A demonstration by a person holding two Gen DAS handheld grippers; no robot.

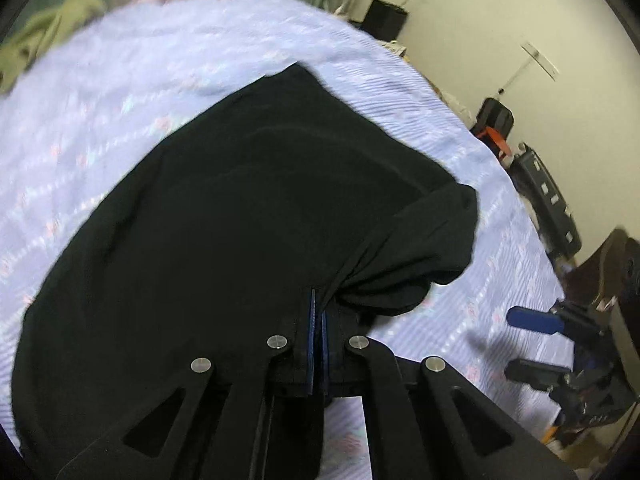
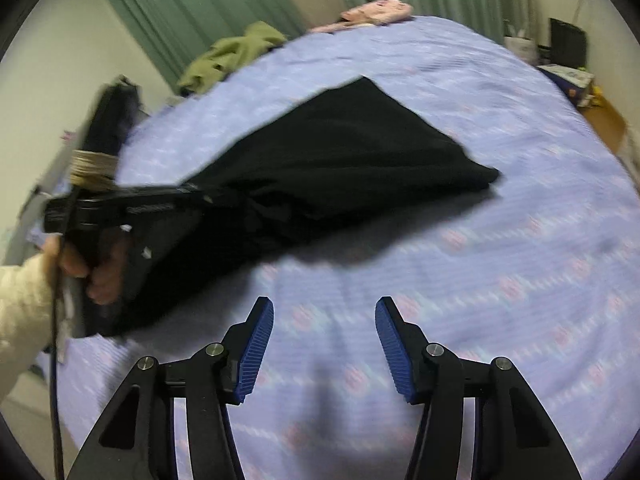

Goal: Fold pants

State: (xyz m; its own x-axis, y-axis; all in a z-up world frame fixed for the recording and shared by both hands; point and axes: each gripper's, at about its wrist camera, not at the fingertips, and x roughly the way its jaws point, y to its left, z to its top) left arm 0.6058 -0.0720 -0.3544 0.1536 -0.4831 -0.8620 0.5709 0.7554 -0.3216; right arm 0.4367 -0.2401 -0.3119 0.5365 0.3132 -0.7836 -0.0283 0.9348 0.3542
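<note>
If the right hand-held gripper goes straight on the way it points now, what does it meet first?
Probably the bare lilac bedspread: the right hand-held gripper is open, with nothing between its fingers. The black pants lie further left.

The pants (image 2: 340, 152) lie spread on the bed (image 2: 500, 240), near its middle. At the bed's far edge sit a crumpled garment (image 2: 236, 56) and a pillow (image 2: 380, 10). The right gripper (image 2: 324, 344) hangs over the bed, nearer than the pants.
</note>
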